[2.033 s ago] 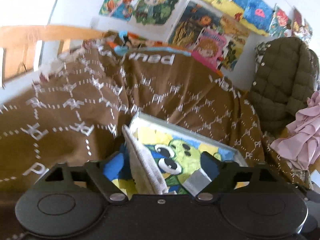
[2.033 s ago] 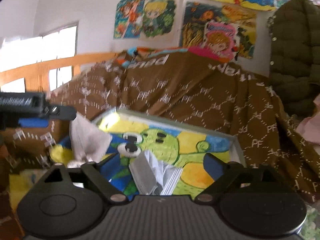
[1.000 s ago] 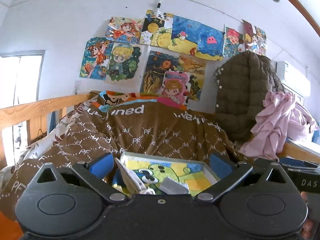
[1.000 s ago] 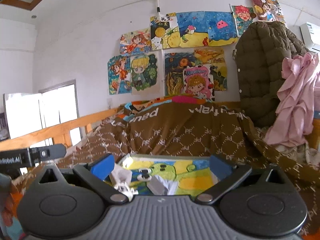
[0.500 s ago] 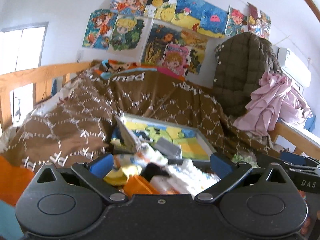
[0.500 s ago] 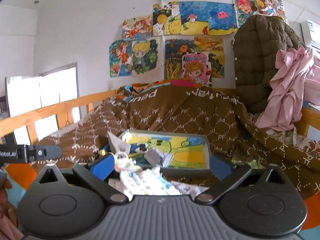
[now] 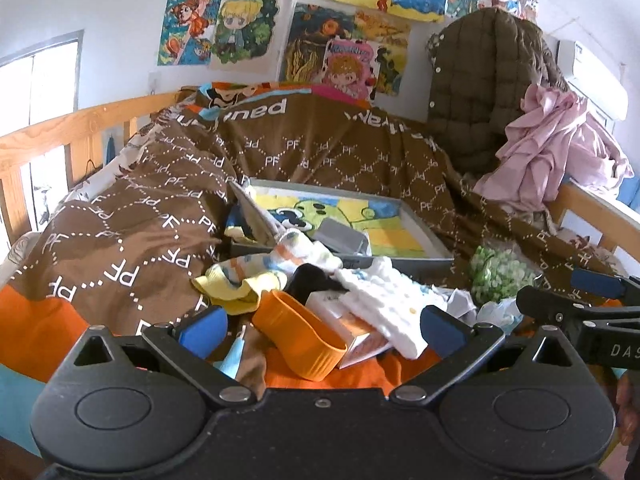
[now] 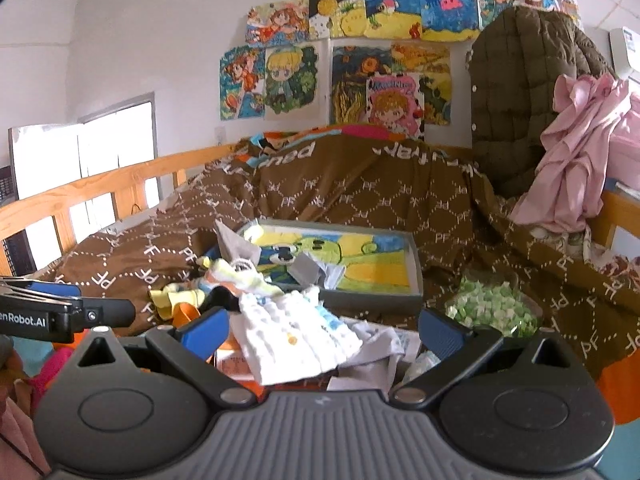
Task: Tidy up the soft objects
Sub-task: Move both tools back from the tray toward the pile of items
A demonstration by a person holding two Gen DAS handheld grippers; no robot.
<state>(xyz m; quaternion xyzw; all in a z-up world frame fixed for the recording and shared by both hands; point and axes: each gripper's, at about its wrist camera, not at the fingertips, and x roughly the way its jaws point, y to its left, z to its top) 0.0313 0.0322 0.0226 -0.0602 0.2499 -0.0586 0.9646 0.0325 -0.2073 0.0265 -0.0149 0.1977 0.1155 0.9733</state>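
Blue-padded and spread wide, the left gripper (image 7: pixel 322 326) holds nothing; its jaws hang above the near edge of a heap of small things on the bed. Between its pads lie an orange cup (image 7: pixel 298 334) tipped on its side, a small carton (image 7: pixel 362 336) half under a white knitted cloth (image 7: pixel 386 304), and a black item (image 7: pixel 310 276) whose nature I cannot tell; just beyond, a yellow-and-white patterned cloth (image 7: pixel 256 276) trails to the left. The right gripper (image 8: pixel 322 330) is likewise spread and empty; the white knitted cloth (image 8: pixel 296 332) sits between its pads, touching neither, with crumpled white paper (image 8: pixel 380 344) just beside it. Behind the heap rests a grey tray (image 8: pixel 416 268) with a yellow, green and blue cartoon picture inside; a folded grey piece (image 8: pixel 306 266) lies in it, and a sheet of paper (image 8: pixel 234 244) leans at its left corner. Right of the tray sits a clump of green and white bits (image 8: pixel 492 308). Around all this spreads a brown quilt (image 7: pixel 132 216) printed with white letters, over an orange sheet (image 7: pixel 36 328); a wooden rail (image 8: pixel 120 180) runs along the left. Farther back hang an olive quilted jacket (image 7: pixel 480 88) and a pink garment (image 7: pixel 548 148); cartoon drawings (image 8: pixel 360 40) cover the white wall.
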